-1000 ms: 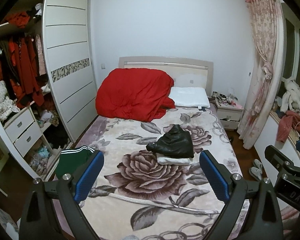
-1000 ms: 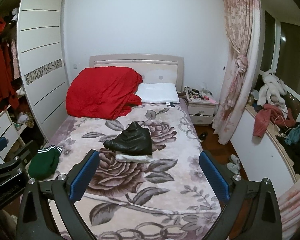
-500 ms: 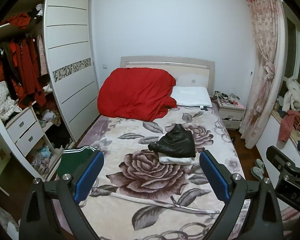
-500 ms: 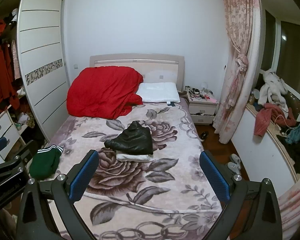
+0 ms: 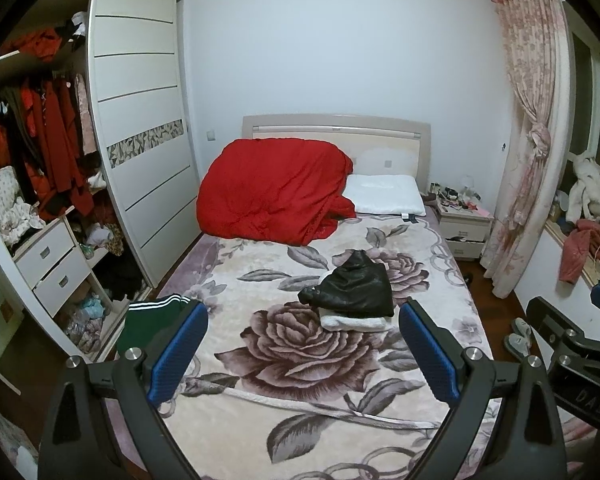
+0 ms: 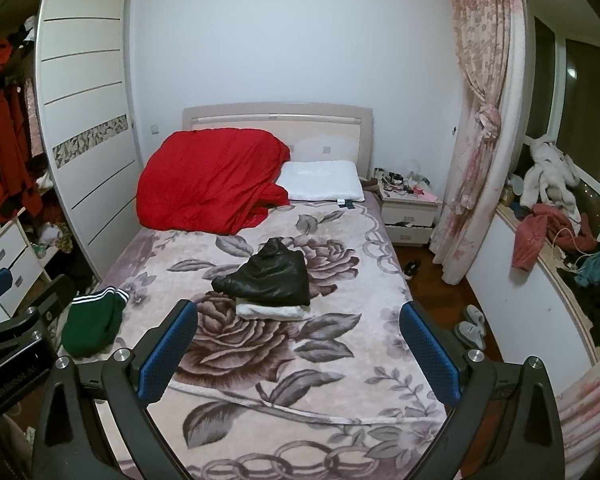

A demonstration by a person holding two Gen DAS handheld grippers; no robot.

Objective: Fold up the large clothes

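Clothes lie out on the bed (image 5: 300,420), which fills most of the room under a rose-patterned blanket (image 6: 268,360). A red quilt (image 5: 276,192) is heaped against the headboard, touching a white pillow (image 5: 384,199) on its right. Near the middle of the blanket a black jacket (image 5: 354,292) sits folded on top of a folded white garment (image 5: 352,323). A green garment with white stripes (image 6: 94,322) lies at the bed's left edge, well apart from that stack. Both tongs hover above the foot of the bed, touching nothing: the left gripper (image 5: 303,354) stands released with its blue pads spread wide, and the right gripper (image 6: 298,354) is likewise spread and empty.
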